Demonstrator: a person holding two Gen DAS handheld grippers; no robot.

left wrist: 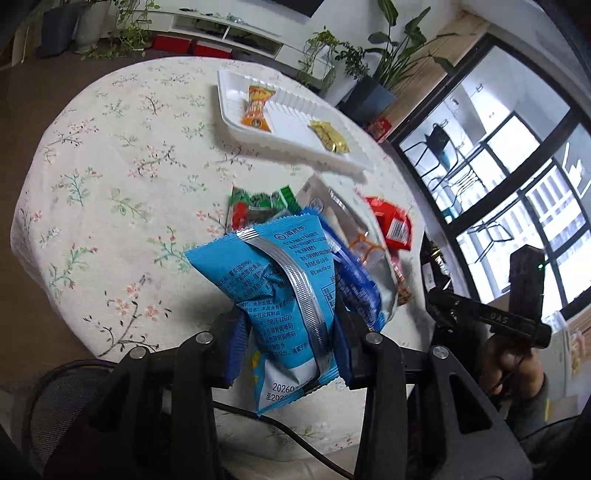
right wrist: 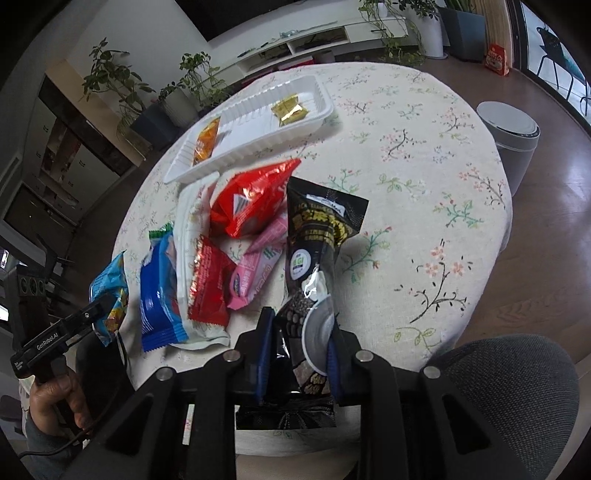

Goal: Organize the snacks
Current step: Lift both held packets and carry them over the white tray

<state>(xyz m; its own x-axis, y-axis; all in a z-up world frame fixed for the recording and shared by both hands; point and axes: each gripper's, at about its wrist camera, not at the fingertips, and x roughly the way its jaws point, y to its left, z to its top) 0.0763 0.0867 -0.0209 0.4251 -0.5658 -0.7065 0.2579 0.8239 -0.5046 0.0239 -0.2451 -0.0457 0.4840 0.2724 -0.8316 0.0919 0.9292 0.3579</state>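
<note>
My left gripper (left wrist: pixel 288 325) is shut on a light blue snack bag (left wrist: pixel 277 280) and holds it above the table; the bag also shows in the right wrist view (right wrist: pixel 109 295). My right gripper (right wrist: pixel 297 347) is shut on a black snack pack (right wrist: pixel 317 243), lifted over the table's near side. A white tray (left wrist: pixel 280 110) at the far side holds an orange packet (left wrist: pixel 256 109) and a gold packet (left wrist: pixel 328 136). A pile of snacks lies between: a red bag (right wrist: pixel 251 199), a pink pack (right wrist: pixel 255 266), a dark blue pack (right wrist: pixel 159 295), a white bag (right wrist: pixel 190 221), a green pack (left wrist: pixel 258 203).
The round table has a floral cloth (right wrist: pixel 406 155). A grey bin (right wrist: pixel 513 140) stands on the floor to its right. A grey chair (right wrist: pixel 509 387) is at the near edge. Potted plants (left wrist: pixel 373 74) and a low white shelf (left wrist: pixel 221 29) stand beyond.
</note>
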